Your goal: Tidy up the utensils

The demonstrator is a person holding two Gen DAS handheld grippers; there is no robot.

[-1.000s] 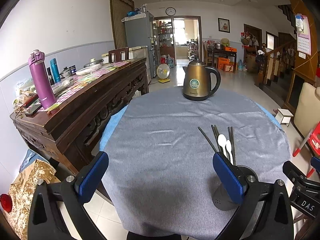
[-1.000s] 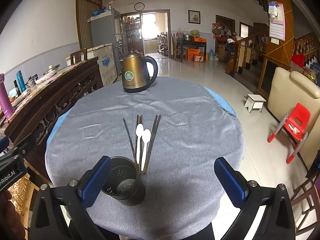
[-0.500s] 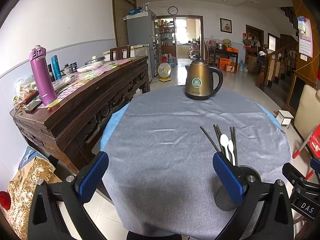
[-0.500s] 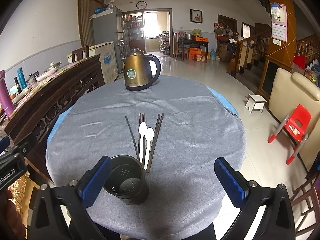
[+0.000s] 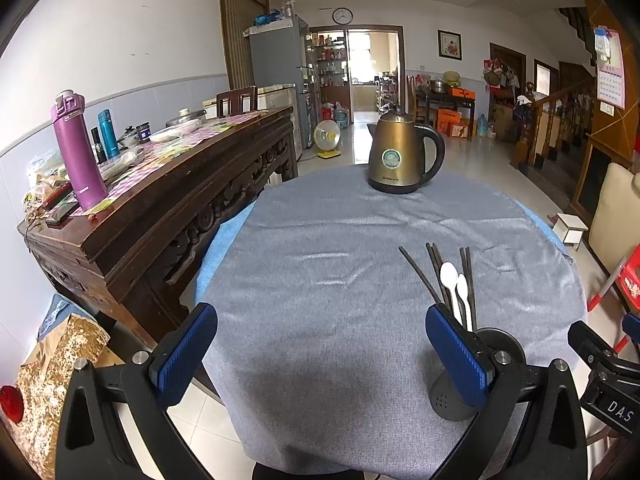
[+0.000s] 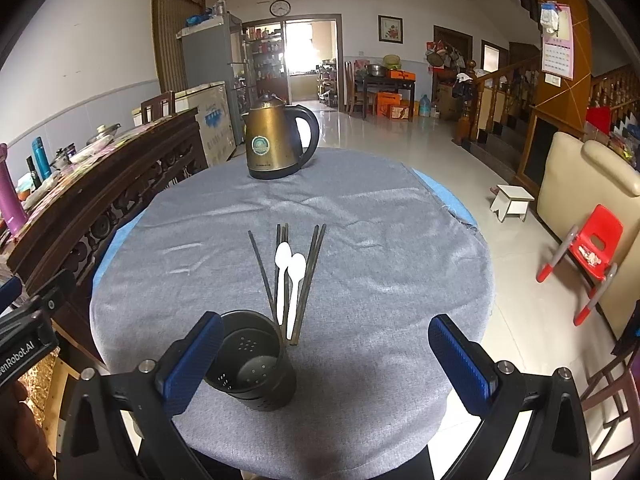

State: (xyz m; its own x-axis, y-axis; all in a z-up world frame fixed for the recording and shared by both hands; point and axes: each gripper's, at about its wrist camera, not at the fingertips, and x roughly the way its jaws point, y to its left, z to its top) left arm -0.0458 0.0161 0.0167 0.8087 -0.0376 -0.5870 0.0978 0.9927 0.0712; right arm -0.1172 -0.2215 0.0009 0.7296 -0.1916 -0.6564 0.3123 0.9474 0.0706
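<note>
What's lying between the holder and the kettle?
Spoons and chopsticks by the holder, then bare cloth to the kettle; right wrist view.

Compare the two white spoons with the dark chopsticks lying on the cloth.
The white spoons are short with rounded bowls; the dark chopsticks are longer, thin and straight. There are two spoons but several chopsticks, which flank them. Both lie flat on the grey cloth, outside the black holder.

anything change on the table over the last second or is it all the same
Only the views shifted slightly: the right gripper eased forward, so the utensil holder sits lower and nearer in its picture. Nothing was gripped or released. Both grippers, the left gripper too, remain open and empty. The chopsticks, two white spoons and kettle lie unmoved.
</note>
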